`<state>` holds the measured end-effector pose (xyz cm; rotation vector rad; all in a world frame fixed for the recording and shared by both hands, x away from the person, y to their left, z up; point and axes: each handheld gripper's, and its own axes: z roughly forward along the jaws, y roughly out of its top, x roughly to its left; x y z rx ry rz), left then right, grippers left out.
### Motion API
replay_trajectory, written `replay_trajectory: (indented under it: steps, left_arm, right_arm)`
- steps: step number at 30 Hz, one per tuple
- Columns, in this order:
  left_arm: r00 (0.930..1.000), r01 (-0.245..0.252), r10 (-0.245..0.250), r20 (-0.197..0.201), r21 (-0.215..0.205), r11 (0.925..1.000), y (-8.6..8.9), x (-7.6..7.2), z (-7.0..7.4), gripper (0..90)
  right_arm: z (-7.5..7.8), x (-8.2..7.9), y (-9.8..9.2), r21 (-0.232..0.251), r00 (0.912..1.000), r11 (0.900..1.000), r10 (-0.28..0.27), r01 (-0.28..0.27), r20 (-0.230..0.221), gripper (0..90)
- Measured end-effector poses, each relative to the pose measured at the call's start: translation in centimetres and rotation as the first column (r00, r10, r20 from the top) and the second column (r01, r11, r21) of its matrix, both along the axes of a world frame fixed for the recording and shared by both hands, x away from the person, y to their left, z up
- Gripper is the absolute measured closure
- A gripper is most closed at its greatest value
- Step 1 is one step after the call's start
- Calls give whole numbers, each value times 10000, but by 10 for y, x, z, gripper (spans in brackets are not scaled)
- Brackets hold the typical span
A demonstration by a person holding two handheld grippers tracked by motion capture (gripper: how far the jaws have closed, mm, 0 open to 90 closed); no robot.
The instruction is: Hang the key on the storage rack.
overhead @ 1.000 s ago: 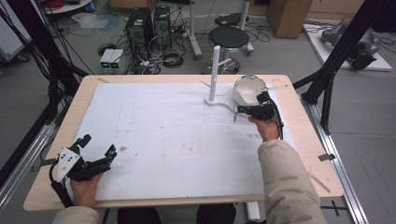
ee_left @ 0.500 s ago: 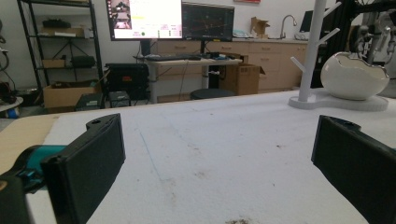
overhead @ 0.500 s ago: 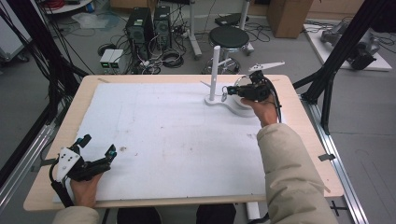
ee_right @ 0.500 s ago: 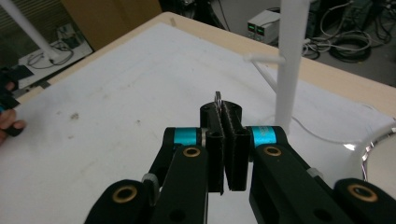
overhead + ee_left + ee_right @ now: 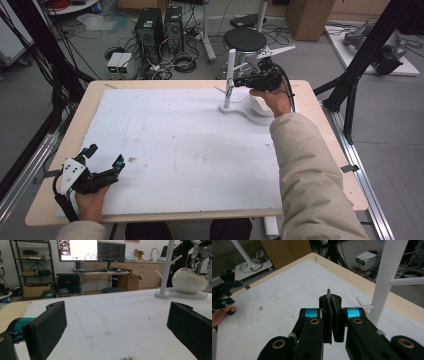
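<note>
Now the right gripper (image 5: 239,82) sits higher and further toward 12 o'clock than 1 s ago. Back then it was low by the cup (image 5: 259,105) at the rack's base; it has since swung up to the rack (image 5: 229,65) pole, at approx 1 o'clock on the table. The cup stays on the base, just under the hand, and in the left gripper view it stands upright beside the pole.

Right gripper view: jaws pressed together w/ a thin grey sliver (image 5: 328,292) poking out at the tips. What it is can't be told, too small. A peg (image 5: 364,306) sticks out from the pole just beyond the jaws, toward 2 o'clock in that view, close but apart.

The left gripper (image 5: 105,156) hasn't shifted. It rests at 7 o'clock on the mat (image 5: 190,150), jaws wide, nothing between them.

Judgement: the lift from base to pole suggests the work has passed from picking up to placing at the pegs. Next prob calls for lining the tips up w/ a peg. The risk is knocking the pole or the cup below.
</note>
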<state>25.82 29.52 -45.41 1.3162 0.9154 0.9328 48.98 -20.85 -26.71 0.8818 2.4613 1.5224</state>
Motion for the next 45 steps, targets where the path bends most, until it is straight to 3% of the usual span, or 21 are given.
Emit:
replay_trajectory:
  steps: [9, 23, 45]
  left_arm:
    - [10000, -14, 14, -17, -12, 10000, 0, 0, 0, 31]
    - [10000, -20, 20, 20, -19, 10000, -1, 0, 0, 31]
    - [10000, -10, 10, 8, 67, 10000, 0, 0, 0, 31]
  right_arm:
    - [-13, 13, 8, -350, 9987, 9992, -192, 176, -471, 888]
    - [-24, 24, 10, -672, 9965, 9966, -527, 483, -654, 888]
    - [-34, 36, 4, -577, 9926, 9942, -945, 902, -757, 887]
